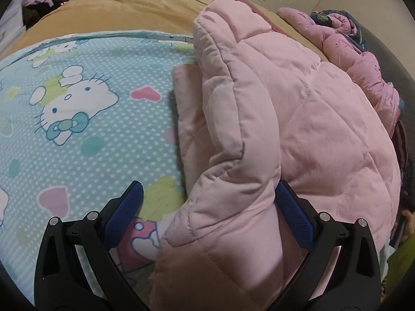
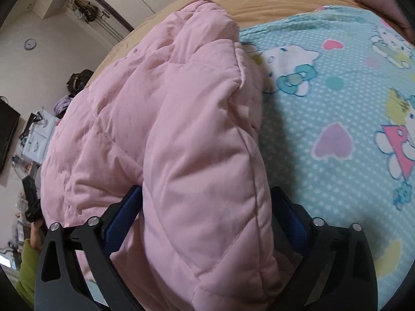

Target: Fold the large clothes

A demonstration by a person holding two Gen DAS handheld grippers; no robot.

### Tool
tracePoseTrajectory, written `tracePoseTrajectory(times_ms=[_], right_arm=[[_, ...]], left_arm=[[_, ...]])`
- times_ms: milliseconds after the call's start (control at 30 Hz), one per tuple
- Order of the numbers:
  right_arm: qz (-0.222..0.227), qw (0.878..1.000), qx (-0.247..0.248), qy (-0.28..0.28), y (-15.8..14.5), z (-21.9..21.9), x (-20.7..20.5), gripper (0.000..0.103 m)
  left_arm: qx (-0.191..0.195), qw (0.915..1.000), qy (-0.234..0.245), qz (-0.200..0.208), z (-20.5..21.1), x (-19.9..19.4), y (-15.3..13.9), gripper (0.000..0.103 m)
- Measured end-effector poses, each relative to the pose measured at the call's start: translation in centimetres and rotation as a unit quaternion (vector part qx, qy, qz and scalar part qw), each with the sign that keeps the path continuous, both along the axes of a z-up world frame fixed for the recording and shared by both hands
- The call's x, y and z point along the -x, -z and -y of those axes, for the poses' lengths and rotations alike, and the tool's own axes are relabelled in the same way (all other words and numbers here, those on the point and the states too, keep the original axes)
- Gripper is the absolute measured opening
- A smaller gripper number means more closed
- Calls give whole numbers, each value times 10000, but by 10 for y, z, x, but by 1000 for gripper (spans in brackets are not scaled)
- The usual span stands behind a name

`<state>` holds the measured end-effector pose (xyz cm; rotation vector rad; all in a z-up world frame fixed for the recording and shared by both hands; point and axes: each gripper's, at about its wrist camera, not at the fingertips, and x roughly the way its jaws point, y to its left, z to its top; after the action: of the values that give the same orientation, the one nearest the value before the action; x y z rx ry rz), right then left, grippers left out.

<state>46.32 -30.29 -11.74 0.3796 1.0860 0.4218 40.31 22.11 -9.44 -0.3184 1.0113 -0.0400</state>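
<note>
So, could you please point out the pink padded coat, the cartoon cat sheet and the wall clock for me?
pink padded coat [image 2: 160,134], right wrist view, on its quilted top.
cartoon cat sheet [image 1: 77,119], left wrist view, on the dotted blue cloth.
wall clock [image 2: 30,44], right wrist view, on its face.

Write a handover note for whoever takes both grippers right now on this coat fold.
Left gripper: open, coat edge between its jaws, one pad clear of the fabric.
Right gripper: jaws wide around a thick fold; grip unclear.
Pink padded coat: bunched on the cartoon-print sheet, partly doubled over.
Left to do: flatten it and finish the fold.
</note>
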Motion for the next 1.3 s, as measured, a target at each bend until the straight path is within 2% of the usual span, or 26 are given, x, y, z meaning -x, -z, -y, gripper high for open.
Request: tracePoseTrajectory(times_ms=[33, 67, 100, 167, 200, 267, 367, 633, 833, 1300], right_arm=[[29, 10000, 58, -24, -2, -4, 1, 75], [36, 10000, 70, -41, -4, -7, 3, 70], [38, 10000, 16, -48, -7, -8, 4, 63], [68, 9999, 35, -82, -14, -13, 6, 55], [90, 9999, 36, -97, -18, -13, 6, 48], [148, 9998, 6, -101, -28, -14, 9, 42], [282, 9995, -19, -116, -45, -18, 16, 37], [516, 9981, -220, -252, -79, -24, 45, 35], [589, 9970, -259, -427, -92, -35, 77, 35], [531, 9959, -125, -718, -97, -41, 129, 35]], left_arm=[[22, 10000, 13, 27, 1, -1, -1, 85], [250, 9995, 145, 143, 6, -1, -3, 60], [362, 9989, 199, 207, 9, -3, -5, 53], [64, 9995, 173, 238, 21, -3, -12, 45], [34, 9995, 163, 263, 24, -2, -16, 42], [-84, 9991, 205, 369, 31, 0, -28, 34], [-226, 9980, 329, 499, 38, 7, -46, 29], [-323, 9951, 476, 809, 35, 43, -88, 28], [-332, 9950, 431, 841, 31, 78, -94, 28], [-288, 9956, 309, 839, 21, 159, -88, 28]])
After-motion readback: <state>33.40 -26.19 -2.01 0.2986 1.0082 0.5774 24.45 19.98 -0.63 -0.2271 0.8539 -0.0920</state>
